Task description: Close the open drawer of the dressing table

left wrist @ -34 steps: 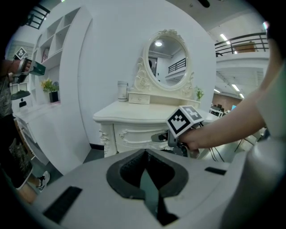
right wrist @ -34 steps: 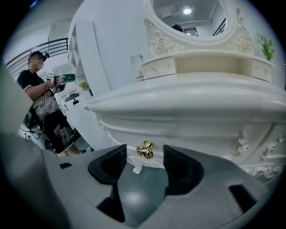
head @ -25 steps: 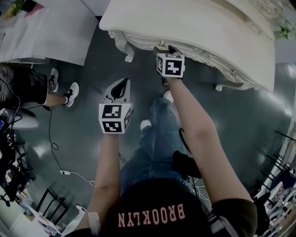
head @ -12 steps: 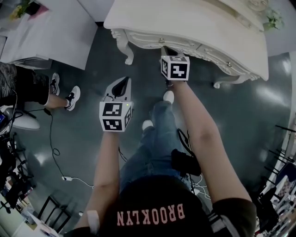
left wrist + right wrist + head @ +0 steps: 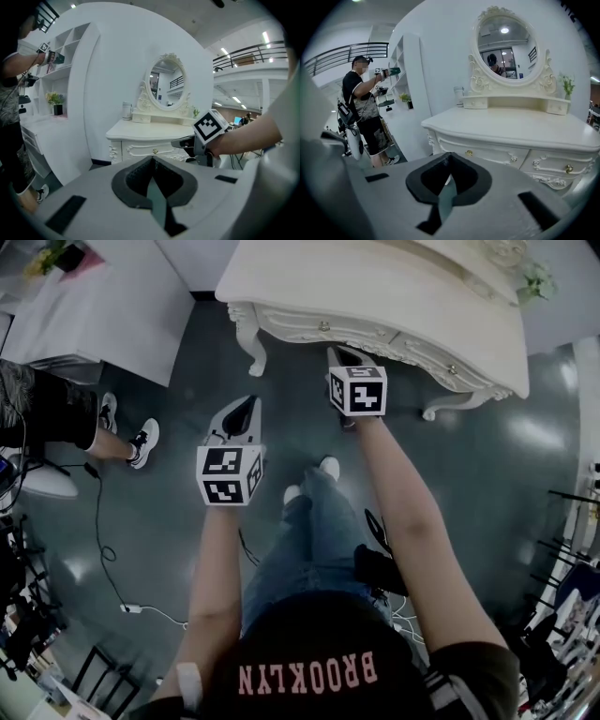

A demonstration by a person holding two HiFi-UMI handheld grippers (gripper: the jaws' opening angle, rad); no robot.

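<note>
drawer sits flush in dressing table, just ahead of right tongs; judged closed, nothing left to push. right tongs pressed together, empty. left tongs same, farther back from the drawer.

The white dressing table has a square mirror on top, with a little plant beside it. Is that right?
Not quite. The mirror on the dressing table is oval, not square, as the right gripper view shows. The little plant does stand beside it.
</note>
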